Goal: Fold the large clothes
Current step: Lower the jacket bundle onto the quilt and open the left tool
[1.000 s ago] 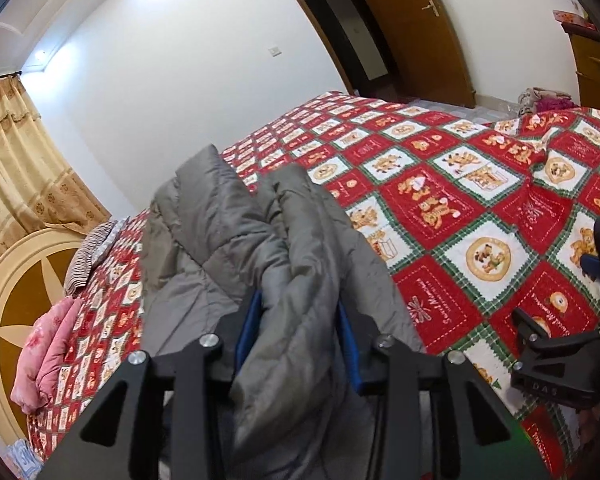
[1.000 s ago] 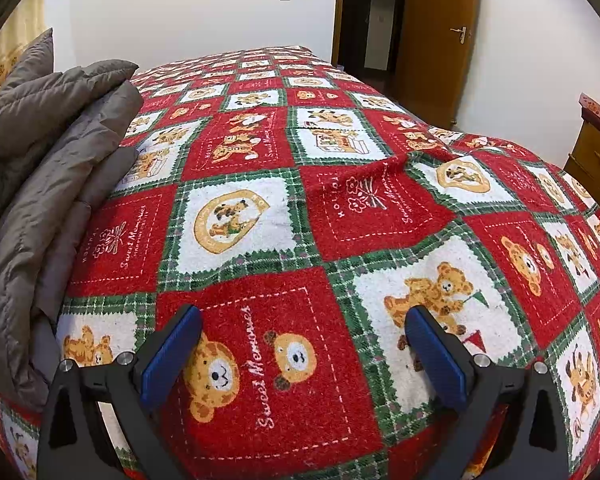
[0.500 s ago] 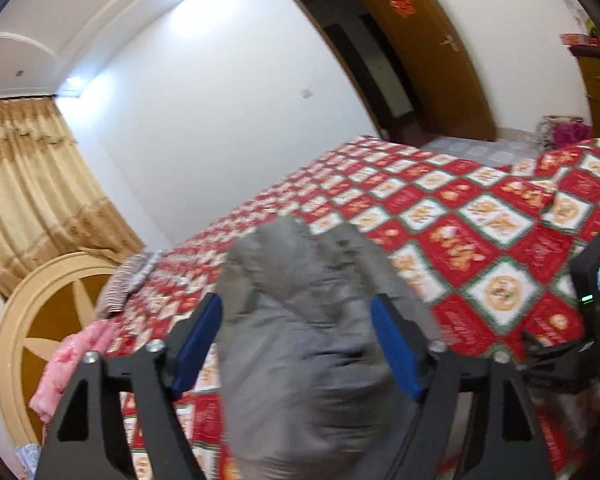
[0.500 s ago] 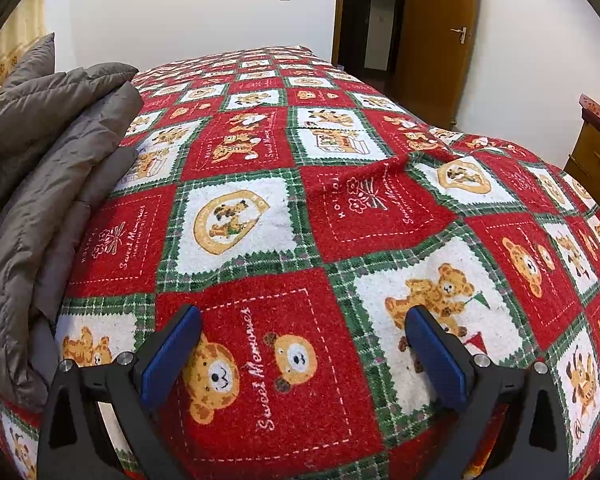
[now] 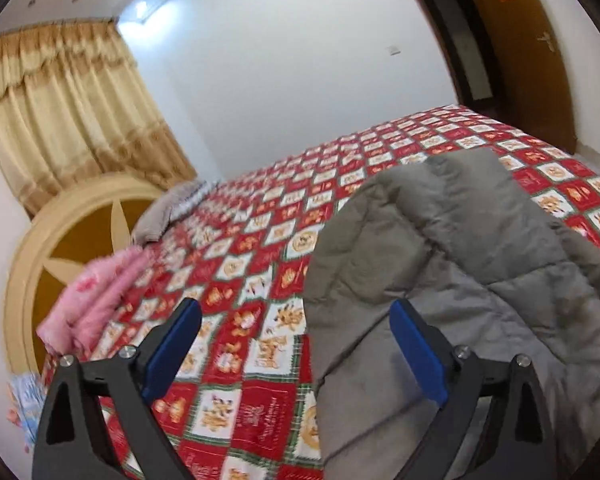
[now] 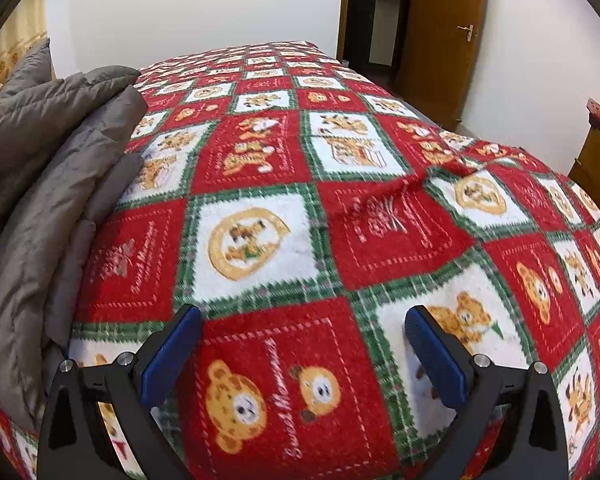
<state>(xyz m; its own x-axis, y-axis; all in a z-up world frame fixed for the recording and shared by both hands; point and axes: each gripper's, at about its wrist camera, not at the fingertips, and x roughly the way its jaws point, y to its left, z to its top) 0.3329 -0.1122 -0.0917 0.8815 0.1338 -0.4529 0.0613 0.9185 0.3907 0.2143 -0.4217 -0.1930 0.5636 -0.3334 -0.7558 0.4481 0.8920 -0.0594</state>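
Grey quilted coat [image 5: 472, 264], bunched in loose folds on the bedspread [image 5: 256, 248]

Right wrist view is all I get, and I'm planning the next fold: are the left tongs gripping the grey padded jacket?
Observer: No. The left tongs are open; their jaws have just been opening, and neither pad presses on the grey padded jacket.
Operator: How does the jacket's far side lie?
Observer: It lies bunched in a rumpled heap on the bear-print blanket, not spread flat.
Operator: Anything else on the bed beyond it?
Observer: A pink folded cloth lies at the blanket's edge beside the round headboard, apart from the jacket.
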